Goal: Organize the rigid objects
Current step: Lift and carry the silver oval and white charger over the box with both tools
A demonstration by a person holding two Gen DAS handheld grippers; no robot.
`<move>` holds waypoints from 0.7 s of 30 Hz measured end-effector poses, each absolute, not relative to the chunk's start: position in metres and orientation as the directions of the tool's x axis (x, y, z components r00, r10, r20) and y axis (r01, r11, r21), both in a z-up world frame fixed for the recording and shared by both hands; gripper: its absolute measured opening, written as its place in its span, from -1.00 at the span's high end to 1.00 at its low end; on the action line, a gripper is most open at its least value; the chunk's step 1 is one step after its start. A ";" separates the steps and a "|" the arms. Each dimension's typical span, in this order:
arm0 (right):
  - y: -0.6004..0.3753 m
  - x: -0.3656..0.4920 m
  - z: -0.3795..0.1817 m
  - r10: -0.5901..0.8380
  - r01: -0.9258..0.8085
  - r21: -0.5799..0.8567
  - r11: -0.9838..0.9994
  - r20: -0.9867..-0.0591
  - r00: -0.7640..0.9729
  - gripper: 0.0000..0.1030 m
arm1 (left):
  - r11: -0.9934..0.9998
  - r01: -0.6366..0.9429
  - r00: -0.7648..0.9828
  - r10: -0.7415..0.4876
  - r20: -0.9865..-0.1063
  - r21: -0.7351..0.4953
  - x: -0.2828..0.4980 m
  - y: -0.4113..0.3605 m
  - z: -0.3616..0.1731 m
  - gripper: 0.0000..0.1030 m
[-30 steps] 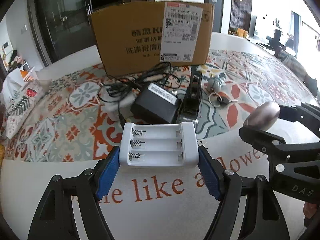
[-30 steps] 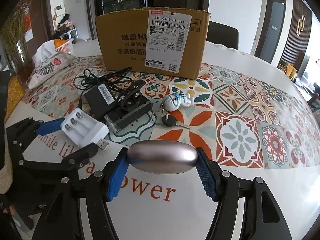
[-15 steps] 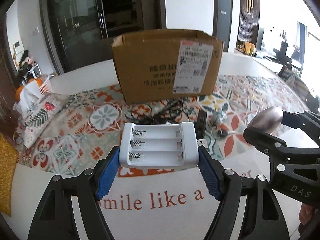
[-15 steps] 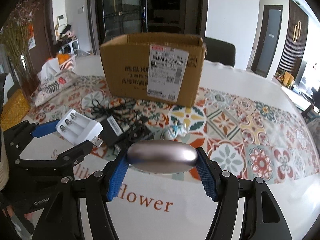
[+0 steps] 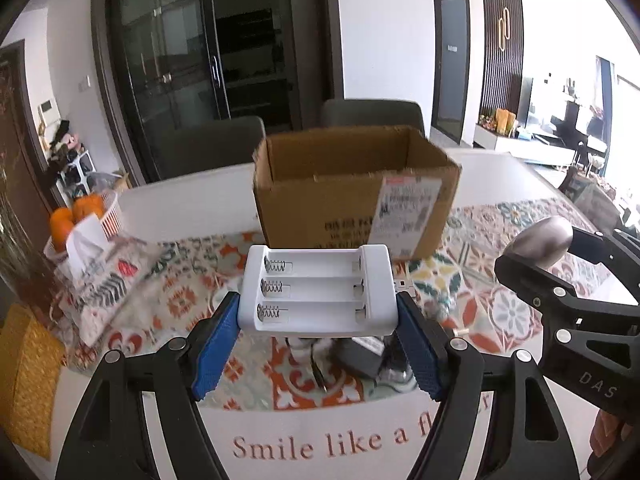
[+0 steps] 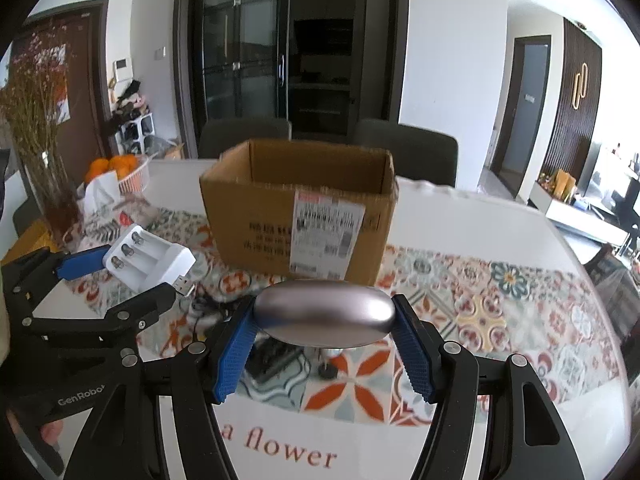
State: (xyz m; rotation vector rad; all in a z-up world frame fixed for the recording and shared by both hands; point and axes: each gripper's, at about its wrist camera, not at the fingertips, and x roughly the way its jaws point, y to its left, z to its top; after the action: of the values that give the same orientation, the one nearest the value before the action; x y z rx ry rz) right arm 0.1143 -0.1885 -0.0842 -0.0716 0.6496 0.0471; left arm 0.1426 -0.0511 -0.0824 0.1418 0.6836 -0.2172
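The cardboard box (image 6: 298, 216) stands open-topped, its mouth unblocked from above. In front of the box, a black adapter (image 5: 360, 354) and cords (image 6: 208, 308) clutter the tablecloth (image 6: 500, 312); right of the box lies bare cloth.

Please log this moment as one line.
left gripper: holds battery charger | right gripper: holds metal oval | cardboard box: open

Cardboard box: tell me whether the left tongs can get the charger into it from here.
Probably yes. The cardboard box is open at the top, nothing stands between it and the left tongs, which hold the charger above the table.
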 end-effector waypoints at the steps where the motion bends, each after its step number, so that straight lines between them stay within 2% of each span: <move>1: -0.188 0.116 -0.080 0.021 -0.064 -0.051 0.997 -0.599 0.801 -0.28 | 0.968 0.244 0.759 -0.152 -0.634 0.060 0.145 -0.050 -0.078 -0.46; 13: -0.178 0.153 -0.036 0.001 -0.056 -0.095 0.994 -0.496 0.868 -0.28 | 0.966 0.255 0.788 -0.184 -0.587 0.040 0.192 -0.044 -0.041 -0.46; 21: -0.179 0.186 -0.019 0.028 -0.076 -0.085 0.994 -0.465 0.885 -0.28 | 0.966 0.259 0.787 -0.201 -0.583 0.016 0.231 -0.046 -0.025 -0.46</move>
State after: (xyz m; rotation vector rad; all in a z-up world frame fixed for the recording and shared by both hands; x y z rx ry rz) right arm 0.1863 -0.1794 -0.0189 -0.1014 0.4819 0.0539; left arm 0.2310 -0.0459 -0.0255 0.0974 0.6165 -0.2485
